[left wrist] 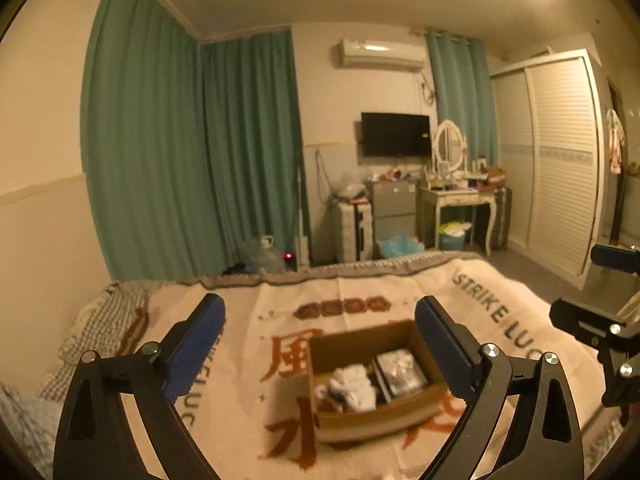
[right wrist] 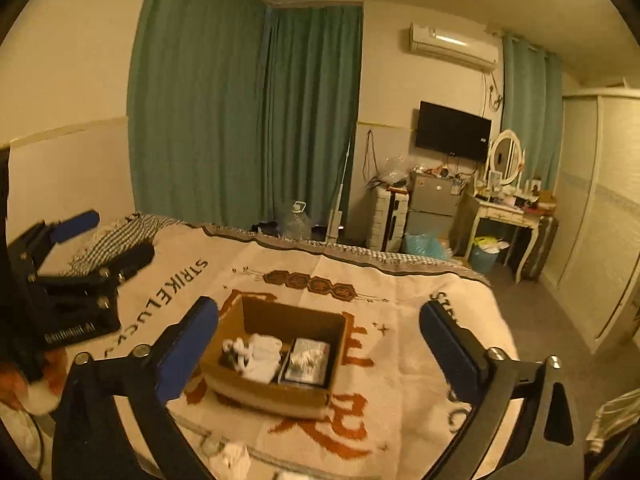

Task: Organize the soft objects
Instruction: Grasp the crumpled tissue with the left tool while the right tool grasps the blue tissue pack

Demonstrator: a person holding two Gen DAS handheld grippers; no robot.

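Bedroom, warm dim light: pleated teal curtains (right wrist: 240,120), slatted white wardrobe (left wrist: 560,160), flat black TV (right wrist: 452,130) on the far wall. The bed was covered by a woven cream blanket (right wrist: 400,292) printed with rust-coloured characters and dark lettering. A rectangular brown cardboard box (right wrist: 276,388) sat open on the blanket, near its middle. Inside, at its left: crumpled white soft cloth (right wrist: 262,354), possibly socks with some dark fabric mixed in; focus was too poor to tell. At its right: a flat dark-framed packet (right wrist: 306,362) with a shiny silvery face. More white cloth (right wrist: 230,454) lay loose on the blanket in front of the box. Left gripper (left wrist: 320,344): blue-padded fingers spread wide, nothing between them, box framed in the gap. Right gripper (right wrist: 318,344): likewise spread wide and holding nothing.
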